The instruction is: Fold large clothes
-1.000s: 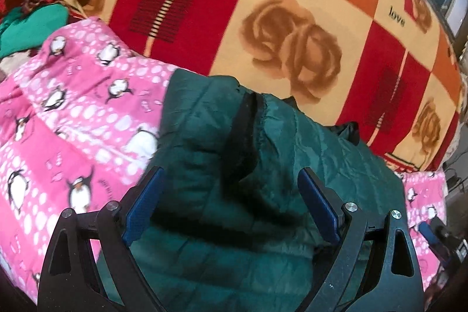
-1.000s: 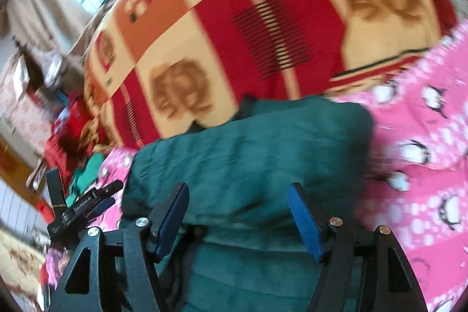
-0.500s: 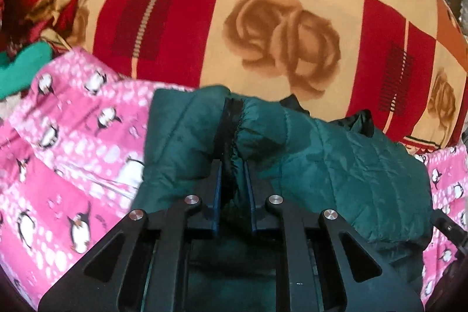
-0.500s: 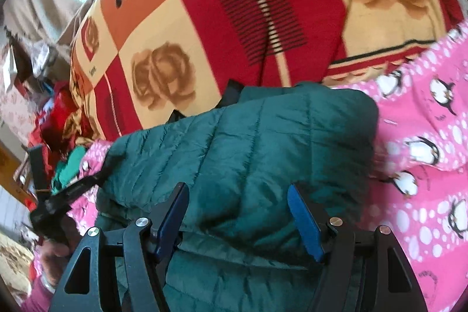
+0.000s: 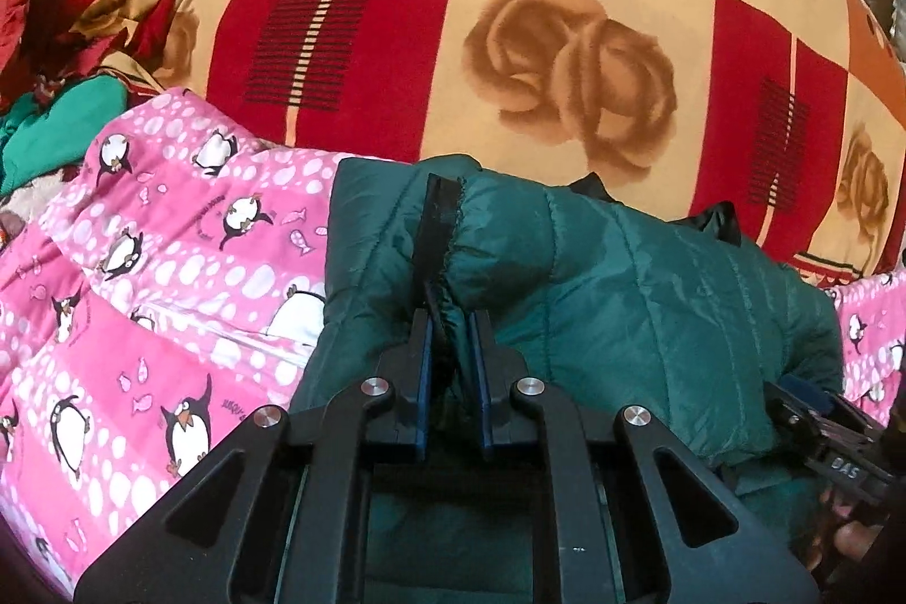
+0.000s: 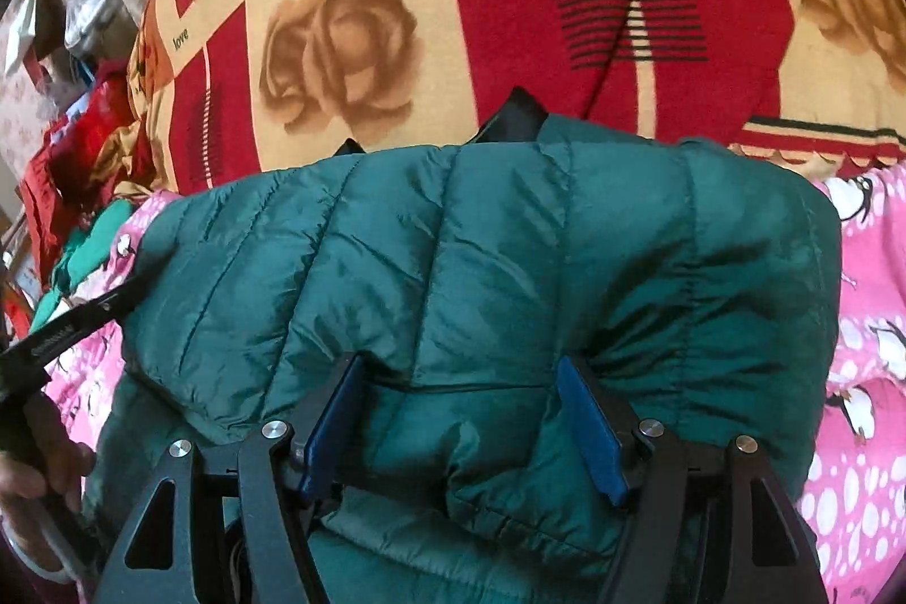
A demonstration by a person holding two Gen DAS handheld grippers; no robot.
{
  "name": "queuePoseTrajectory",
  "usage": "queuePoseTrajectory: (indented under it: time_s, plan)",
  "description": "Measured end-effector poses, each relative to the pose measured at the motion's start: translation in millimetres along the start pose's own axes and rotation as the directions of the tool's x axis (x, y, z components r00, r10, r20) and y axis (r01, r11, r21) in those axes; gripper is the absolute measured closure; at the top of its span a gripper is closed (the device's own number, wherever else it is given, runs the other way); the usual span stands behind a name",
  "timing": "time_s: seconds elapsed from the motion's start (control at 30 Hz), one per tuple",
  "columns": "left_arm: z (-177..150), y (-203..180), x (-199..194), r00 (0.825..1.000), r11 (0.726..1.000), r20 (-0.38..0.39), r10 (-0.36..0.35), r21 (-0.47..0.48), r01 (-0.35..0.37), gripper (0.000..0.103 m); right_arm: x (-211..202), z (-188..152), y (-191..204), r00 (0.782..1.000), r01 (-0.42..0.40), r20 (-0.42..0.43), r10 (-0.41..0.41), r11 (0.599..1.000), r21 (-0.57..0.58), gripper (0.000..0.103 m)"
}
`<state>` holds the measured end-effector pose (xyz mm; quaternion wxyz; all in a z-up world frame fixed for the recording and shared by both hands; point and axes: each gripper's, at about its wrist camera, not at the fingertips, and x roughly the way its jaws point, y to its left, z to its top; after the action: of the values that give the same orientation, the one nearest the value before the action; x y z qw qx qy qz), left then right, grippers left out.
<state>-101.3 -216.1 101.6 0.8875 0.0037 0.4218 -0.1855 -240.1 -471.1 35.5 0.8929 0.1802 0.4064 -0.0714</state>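
Note:
A dark green quilted jacket (image 5: 623, 292) lies bunched on the bed, over a pink penguin blanket (image 5: 170, 298). My left gripper (image 5: 452, 321) is shut on the jacket's black-trimmed edge, and the pinched fabric stands up between the blue pads. In the right wrist view the jacket (image 6: 509, 236) fills the middle. My right gripper (image 6: 458, 369) is open and low over it. A puffy fold sits between its blue pads, which do not squeeze it. The left gripper (image 6: 73, 321) shows at the left edge of that view, held by a hand (image 6: 34, 479).
A red, orange and cream rose-patterned blanket (image 5: 509, 38) covers the bed behind the jacket. A heap of red and green clothes (image 5: 62, 55) lies at the far left. The right gripper's body (image 5: 821, 440) shows at the lower right of the left wrist view.
My left gripper went from wide open to shut on the jacket's black-trimmed edge. My right gripper dropped closer onto the jacket, still open, so the fabric now bulges between its fingers.

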Motion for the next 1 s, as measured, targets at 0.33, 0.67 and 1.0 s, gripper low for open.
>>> queuePoseTrajectory:
  time_s: [0.33,0.67,1.0]
  plan:
    - [12,2,-35,0.992,0.994,0.093,-0.08,-0.071,0.087,0.044,-58,15,-24,0.991,0.078,0.105,-0.081,0.996,0.033,0.035]
    - [13,-47,20,0.998,0.992,0.008,0.061,0.115,-0.061,0.033,-18,38,-56,0.964,0.259,0.062,-0.259,0.966,0.004,0.035]
    - [-2,-47,50,0.998,0.988,-0.004,0.063,0.14,-0.062,0.031,18,44,-79,0.968,0.245,0.037,-0.246,0.969,0.03,0.033]
